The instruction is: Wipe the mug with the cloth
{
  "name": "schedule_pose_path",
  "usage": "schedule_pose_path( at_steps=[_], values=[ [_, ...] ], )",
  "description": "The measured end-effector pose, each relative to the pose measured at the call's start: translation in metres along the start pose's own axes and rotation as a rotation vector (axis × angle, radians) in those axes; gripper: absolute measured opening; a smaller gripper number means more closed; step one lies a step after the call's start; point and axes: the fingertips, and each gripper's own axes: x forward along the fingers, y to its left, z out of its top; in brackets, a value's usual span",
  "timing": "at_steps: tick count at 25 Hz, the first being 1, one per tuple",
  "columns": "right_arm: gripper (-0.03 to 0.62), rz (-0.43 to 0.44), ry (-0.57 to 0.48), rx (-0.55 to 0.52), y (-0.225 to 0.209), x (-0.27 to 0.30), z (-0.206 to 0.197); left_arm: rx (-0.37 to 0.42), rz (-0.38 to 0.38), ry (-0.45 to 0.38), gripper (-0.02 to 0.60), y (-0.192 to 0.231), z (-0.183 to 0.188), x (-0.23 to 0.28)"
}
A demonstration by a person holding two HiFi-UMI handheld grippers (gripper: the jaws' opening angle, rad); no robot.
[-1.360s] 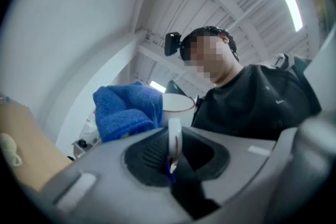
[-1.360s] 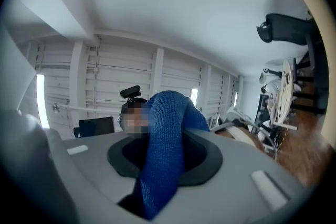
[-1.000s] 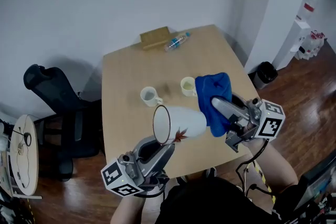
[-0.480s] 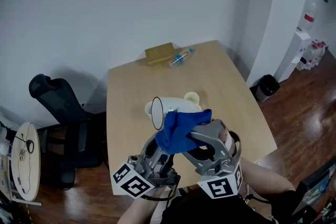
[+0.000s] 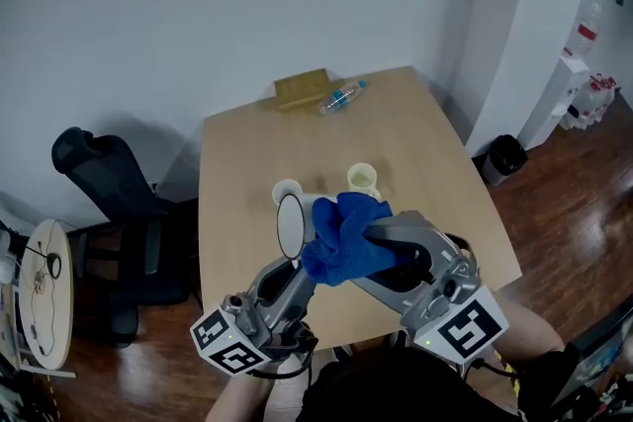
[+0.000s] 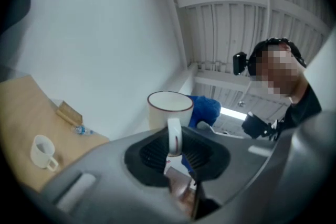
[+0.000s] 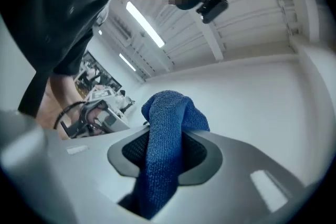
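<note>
Left gripper: jaws clamped on the mug handle. Right gripper: jaws pinching the blue cloth, beside the mug, frame centre.

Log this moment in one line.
left hand-held gripper: shut on mug handle | right hand-held gripper: shut on cloth | cloth against mug's side

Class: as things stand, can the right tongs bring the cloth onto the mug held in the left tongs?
Probably yes: the right tongs grip the blue cloth right beside the mug, with nothing between.
</note>
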Motion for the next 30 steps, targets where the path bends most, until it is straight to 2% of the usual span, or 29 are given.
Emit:
schedule_pose_path(
  at_steps=[2,4,6,8,10,13,16,18,19,21,24,27,30],
  values=[
    [0.126,0.058,0.030,0.232,-0.007,-0.004,-0.013,0.036,-0.019,0.049,0.064,0.000,-0.004,-0.005],
    [0.126,0.093,-0.006,0.490,-0.021,-0.006,-0.019,0.070,-0.053,0.096,0.066,-0.003,-0.009,-0.011],
    [0.127,0.149,-0.088,0.647,-0.038,-0.008,-0.025,0.097,-0.107,0.131,0.066,-0.012,-0.013,-0.016],
    [0.126,0.228,-0.125,0.824,-0.045,-0.011,-0.038,0.103,-0.185,0.163,0.066,-0.027,-0.017,-0.020],
    [0.126,0.370,-0.150,1.054,-0.038,-0.017,-0.046,0.097,-0.277,0.200,0.066,-0.045,-0.023,-0.023],
    [0.126,0.677,-0.259,1.376,-0.014,-0.030,-0.038,0.075,-0.440,0.246,0.064,-0.073,-0.030,-0.033],
    [0.126,0.938,-0.395,1.577,0.017,-0.044,-0.020,0.048,-0.610,0.265,0.065,-0.110,-0.037,-0.036],
    [0.126,1.058,-0.506,1.704,0.031,-0.053,-0.008,0.026,-0.683,0.256,0.066,-0.129,-0.040,-0.034],
    [0.126,1.091,-0.563,1.769,0.034,-0.056,-0.004,0.016,-0.702,0.242,0.065,-0.134,-0.039,-0.032],
    [0.126,1.102,-0.665,1.886,0.036,-0.057,-0.003,0.018,-0.704,0.206,0.066,-0.137,-0.035,-0.026],
    [0.124,1.042,-0.801,2.027,0.032,-0.050,-0.010,0.035,-0.657,0.133,0.066,-0.130,-0.025,-0.015],
    [0.124,0.959,-0.947,2.113,0.025,-0.048,-0.021,0.013,-0.596,0.050,0.066,-0.121,-0.020,-0.006],
    [0.124,0.890,-0.991,2.165,0.017,-0.042,-0.020,-0.005,-0.546,-0.001,0.065,-0.116,-0.017,-0.002]
  ],
)
